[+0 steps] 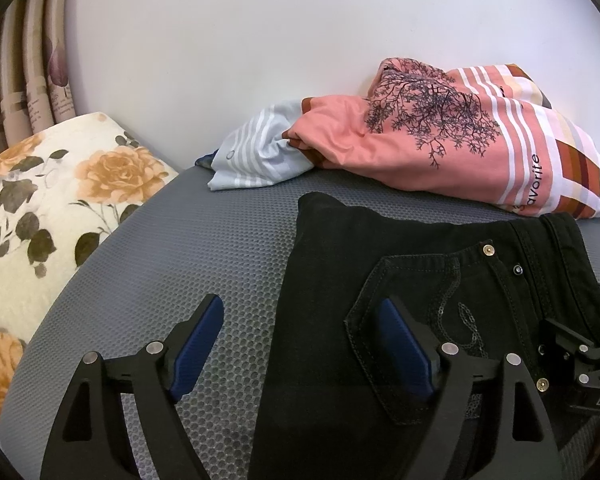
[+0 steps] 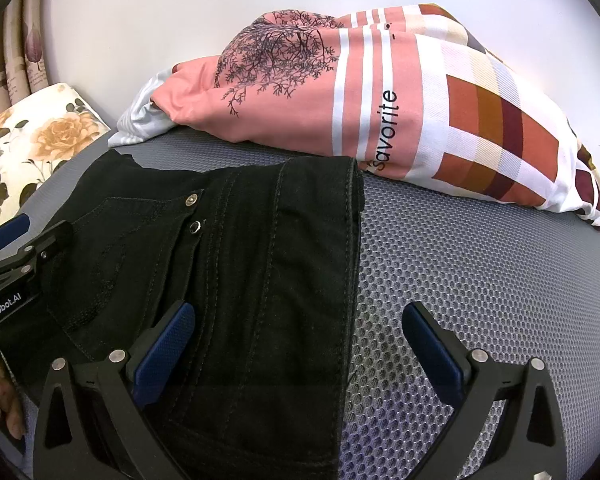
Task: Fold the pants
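Observation:
Black pants [image 1: 440, 280] lie folded flat on the grey mesh mat [image 1: 204, 248], back pocket with rivets facing up. My left gripper [image 1: 300, 320] is open and empty over the pants' left edge: one finger is over the mat, the other over the pocket. In the right wrist view the pants [image 2: 240, 260] show with the waistband up. My right gripper [image 2: 296, 328] is open and empty over the pants' right edge, one finger over the fabric, the other over the mat [image 2: 480, 280]. The left gripper's side [image 2: 24, 252] shows at the left.
A pink printed pillow [image 1: 440, 148] and a pale striped cloth [image 1: 256, 156] lie at the back against the white wall. A floral cushion [image 1: 52, 200] sits at the left, curtains [image 1: 24, 76] behind it. The pillow [image 2: 380, 100] is just beyond the pants.

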Motion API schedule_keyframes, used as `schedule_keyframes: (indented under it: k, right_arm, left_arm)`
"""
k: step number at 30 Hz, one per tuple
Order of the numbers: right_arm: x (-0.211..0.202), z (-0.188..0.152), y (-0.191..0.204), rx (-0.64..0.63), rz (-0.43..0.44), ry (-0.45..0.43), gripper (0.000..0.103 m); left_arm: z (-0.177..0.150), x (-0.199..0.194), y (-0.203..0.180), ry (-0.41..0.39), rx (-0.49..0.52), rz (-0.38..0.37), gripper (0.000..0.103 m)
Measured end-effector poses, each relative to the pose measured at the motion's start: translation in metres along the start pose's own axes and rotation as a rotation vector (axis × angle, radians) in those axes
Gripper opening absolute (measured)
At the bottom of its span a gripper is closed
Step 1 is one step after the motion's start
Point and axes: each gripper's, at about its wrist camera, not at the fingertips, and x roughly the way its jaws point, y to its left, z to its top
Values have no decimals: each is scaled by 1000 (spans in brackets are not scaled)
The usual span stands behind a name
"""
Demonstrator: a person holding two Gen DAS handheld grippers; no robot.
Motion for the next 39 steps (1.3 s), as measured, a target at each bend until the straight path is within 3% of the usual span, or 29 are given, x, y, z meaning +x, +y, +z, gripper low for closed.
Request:
schedule_keyframes:
  k: [22, 29, 39]
  right_arm:
    - [0, 0, 0, -1, 0, 0, 103]
    - [1, 0, 0, -2, -1, 0, 103]
    - [0, 0, 1, -6, -9, 0, 103]
  left_arm:
    - [-1, 0, -1, -2, 2, 3, 82]
    - [-2, -4, -1, -24, 18, 14, 91]
    - [-2, -7, -1, -40, 16, 19, 92]
